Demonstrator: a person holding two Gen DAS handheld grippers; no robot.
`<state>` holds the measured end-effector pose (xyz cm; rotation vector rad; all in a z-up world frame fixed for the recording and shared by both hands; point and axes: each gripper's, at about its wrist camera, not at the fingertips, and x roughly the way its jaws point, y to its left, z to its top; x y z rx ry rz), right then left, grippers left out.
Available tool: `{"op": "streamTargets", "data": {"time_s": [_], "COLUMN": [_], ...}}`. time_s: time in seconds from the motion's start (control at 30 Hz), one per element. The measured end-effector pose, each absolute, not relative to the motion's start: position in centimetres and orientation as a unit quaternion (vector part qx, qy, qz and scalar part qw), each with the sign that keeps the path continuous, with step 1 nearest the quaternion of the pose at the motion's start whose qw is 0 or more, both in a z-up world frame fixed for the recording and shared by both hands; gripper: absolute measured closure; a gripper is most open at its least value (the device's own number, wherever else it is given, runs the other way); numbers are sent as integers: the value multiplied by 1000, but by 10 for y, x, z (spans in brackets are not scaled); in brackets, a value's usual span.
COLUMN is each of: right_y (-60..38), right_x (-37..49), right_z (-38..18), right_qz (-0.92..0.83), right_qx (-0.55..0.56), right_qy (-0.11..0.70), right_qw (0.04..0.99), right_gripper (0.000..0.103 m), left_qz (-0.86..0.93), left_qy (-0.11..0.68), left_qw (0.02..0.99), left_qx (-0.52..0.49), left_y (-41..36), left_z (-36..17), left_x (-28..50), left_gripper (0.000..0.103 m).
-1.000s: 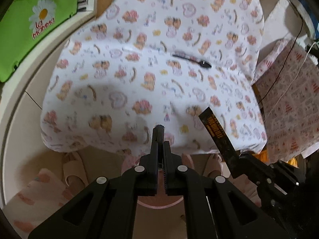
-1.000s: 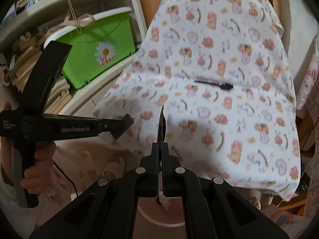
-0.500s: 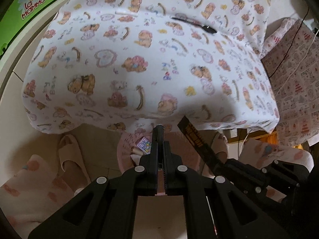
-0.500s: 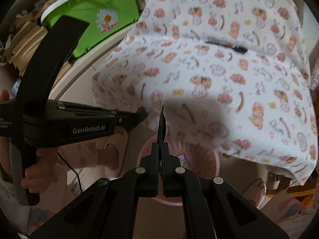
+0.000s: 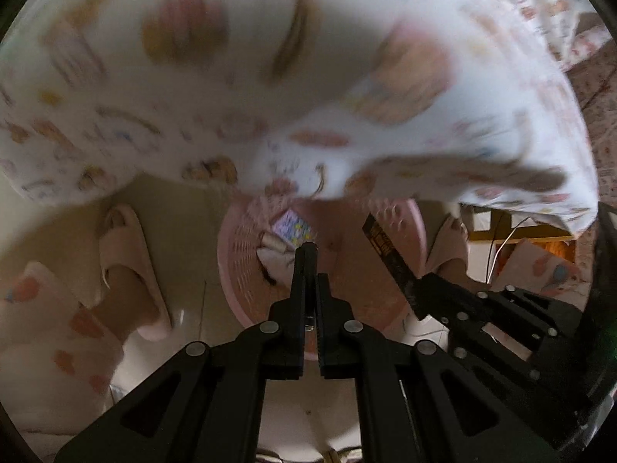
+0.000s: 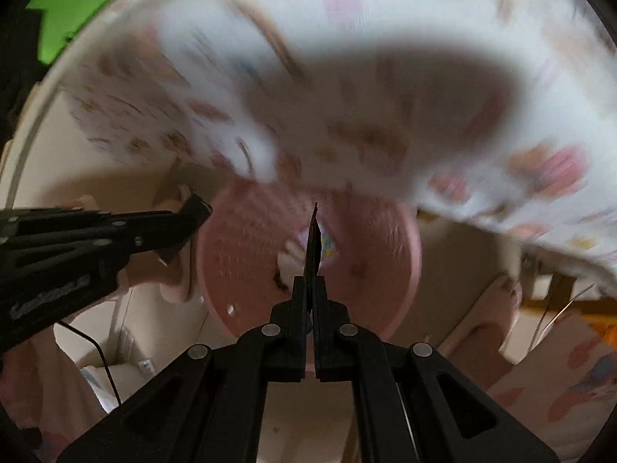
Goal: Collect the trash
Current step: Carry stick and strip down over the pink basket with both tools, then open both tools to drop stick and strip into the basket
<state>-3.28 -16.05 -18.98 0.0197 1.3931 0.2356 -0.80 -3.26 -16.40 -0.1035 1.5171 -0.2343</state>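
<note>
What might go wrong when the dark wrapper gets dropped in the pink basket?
The right gripper pinches only the bottom end of the long dark wrapper, so it may tip sideways and miss the pink basket. The printed tablecloth hangs over the basket's far rim and could snag the wrapper. The left gripper, shut with nothing in it, sits close and may bump it.
</note>
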Motion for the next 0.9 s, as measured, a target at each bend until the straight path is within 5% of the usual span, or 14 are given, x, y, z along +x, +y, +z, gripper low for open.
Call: {"op": "streamTargets", "data": {"time_s": [0.3,0.5,0.6,0.73,0.9], "right_y": [-167,-171,-178,-179,-179], "right_x": [-29,-28,-27,-25,-23], "right_z": [-255,-266,-269,-263,-247], "right_qz": [88,68,56,54,48], "right_qx": [26,35,52,46,31], "right_qy": [713,724,728,720,697], "right_qw": [695,685,681,691,715], "right_gripper": [100,97,78,75,56], "left_qz": [-86,-69,-60,-60,-59], "left_qy": [740,744,743,732,706], "left_qw": [667,664,666,678,704], "left_qx": [-15,-26,-34,-31,-38], "left_y": [-40,-29,-24,-24,-18], "left_z": [-221,-222,-218,-205,-179], "left_x": [-11,-11,-10,-8,-3], "left_gripper": [95,69,61,54,42]}}
